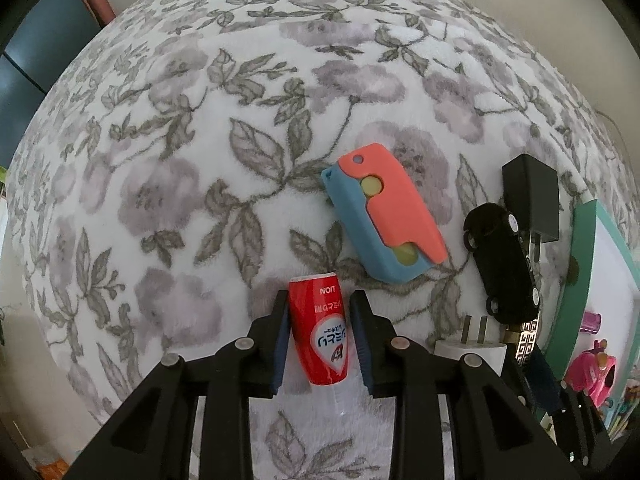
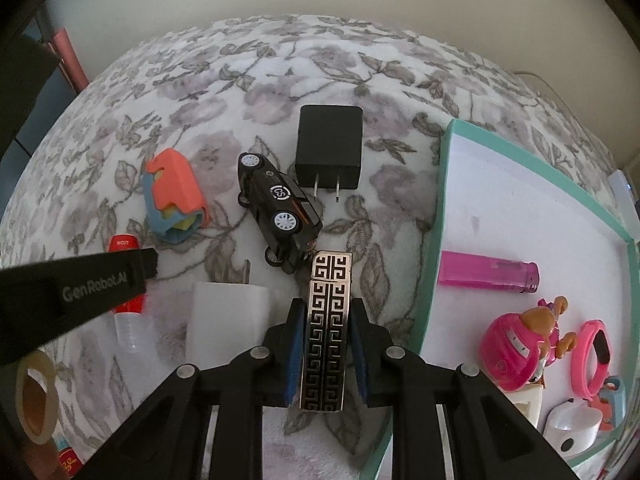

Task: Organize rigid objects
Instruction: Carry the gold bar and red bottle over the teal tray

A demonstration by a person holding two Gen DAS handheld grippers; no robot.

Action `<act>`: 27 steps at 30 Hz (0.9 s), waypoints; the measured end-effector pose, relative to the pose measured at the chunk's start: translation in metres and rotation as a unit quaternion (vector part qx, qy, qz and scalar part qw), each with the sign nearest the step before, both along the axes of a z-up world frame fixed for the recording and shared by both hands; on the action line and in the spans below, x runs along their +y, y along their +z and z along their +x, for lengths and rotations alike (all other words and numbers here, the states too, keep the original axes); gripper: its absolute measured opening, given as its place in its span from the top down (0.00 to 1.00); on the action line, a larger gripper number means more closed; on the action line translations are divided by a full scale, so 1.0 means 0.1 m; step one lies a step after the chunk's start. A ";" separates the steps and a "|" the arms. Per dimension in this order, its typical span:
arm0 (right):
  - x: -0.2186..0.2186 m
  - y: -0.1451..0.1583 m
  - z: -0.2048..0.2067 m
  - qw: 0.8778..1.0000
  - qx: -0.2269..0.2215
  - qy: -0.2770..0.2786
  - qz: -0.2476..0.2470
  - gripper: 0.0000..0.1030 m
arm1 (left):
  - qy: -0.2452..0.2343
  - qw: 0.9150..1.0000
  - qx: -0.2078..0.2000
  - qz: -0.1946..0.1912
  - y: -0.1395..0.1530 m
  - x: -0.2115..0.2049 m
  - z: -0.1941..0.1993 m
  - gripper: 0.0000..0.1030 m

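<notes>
Left gripper (image 1: pixel 320 312): jaws closed on a red bottle (image 1: pixel 319 330) lying on the floral cloth (image 1: pixel 160 160). Right gripper (image 2: pixel 324 320): jaws clamping a patterned lighter (image 2: pixel 327 332), beside the green tray (image 2: pixel 436 240).

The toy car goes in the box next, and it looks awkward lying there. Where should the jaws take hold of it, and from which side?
The toy car lies tipped on its side, wheels showing. Grip across its narrow body between the two wheels, coming from above, jaws crosswise to its length. Its rear end sits close to the patterned lighter, so mid-body looks safest.
</notes>
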State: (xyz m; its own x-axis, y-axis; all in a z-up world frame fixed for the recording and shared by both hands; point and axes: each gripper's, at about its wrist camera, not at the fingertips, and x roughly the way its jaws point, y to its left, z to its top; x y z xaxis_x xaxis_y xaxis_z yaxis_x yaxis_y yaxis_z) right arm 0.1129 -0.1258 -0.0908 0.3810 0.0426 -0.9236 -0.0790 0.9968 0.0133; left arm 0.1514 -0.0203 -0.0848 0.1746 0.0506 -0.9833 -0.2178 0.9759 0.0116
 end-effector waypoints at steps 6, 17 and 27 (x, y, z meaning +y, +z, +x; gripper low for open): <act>0.01 0.00 -0.04 1.000 -0.001 0.000 -0.005 0.78 | 0.006 1.000 -0.002 -0.010 -0.01 0.08 -0.01 0.74; -0.11 0.03 -0.05 0.999 0.001 -0.007 0.045 0.79 | 0.038 0.998 0.004 -0.044 -0.01 0.31 -0.06 0.74; -0.24 0.25 -0.08 0.997 -0.023 -0.023 0.075 0.79 | 0.037 0.998 -0.025 -0.044 0.25 0.35 -0.17 0.74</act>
